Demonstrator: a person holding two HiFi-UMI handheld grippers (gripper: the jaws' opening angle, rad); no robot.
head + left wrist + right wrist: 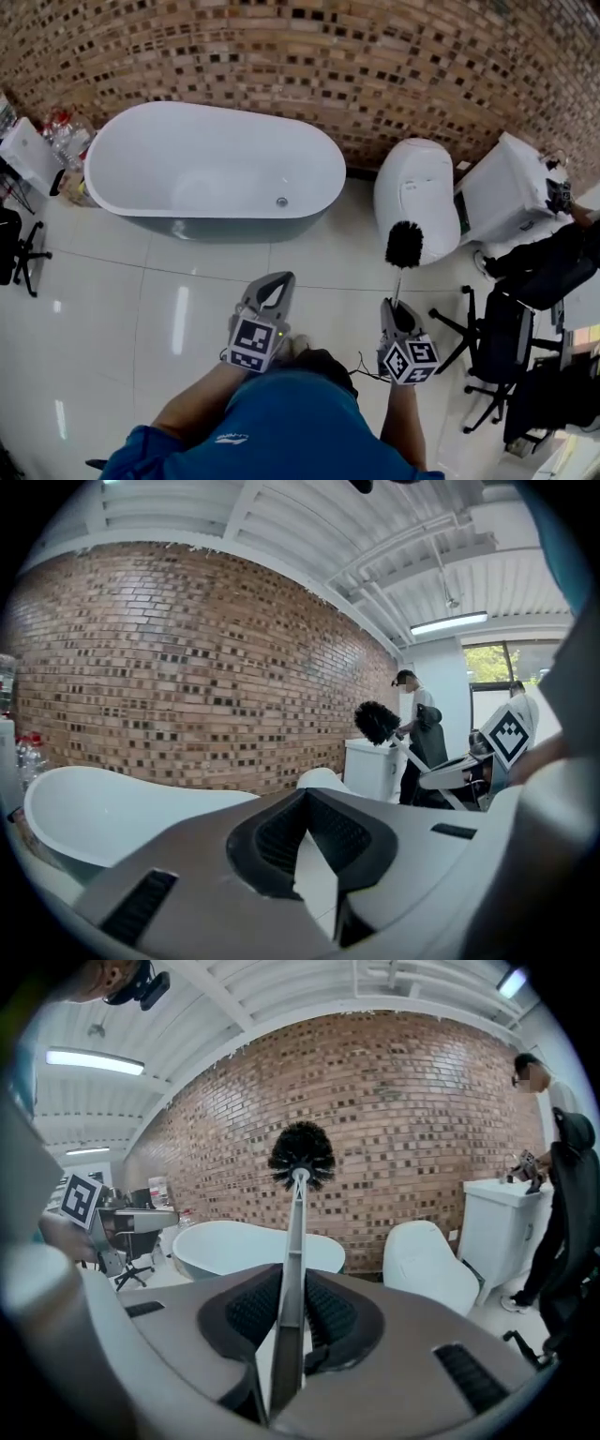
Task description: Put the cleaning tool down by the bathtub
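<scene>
Your right gripper (396, 307) clamps the brush (404, 244) handle right of the bathtub (214, 169); left gripper (276, 281) closed, empty; tile floor (122, 309), brick wall (375, 56) behind.

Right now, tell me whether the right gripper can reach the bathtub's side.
Probably, after a step forward: bare floor lies between the right gripper, holding the brush, and the bathtub, with nothing standing between.

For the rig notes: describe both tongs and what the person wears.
Both the left tongs and right tongs are pale grey, tapering shells with black ribbed pads. Each carries a cube of black-and-white square markers. The person wears a blue top.
</scene>
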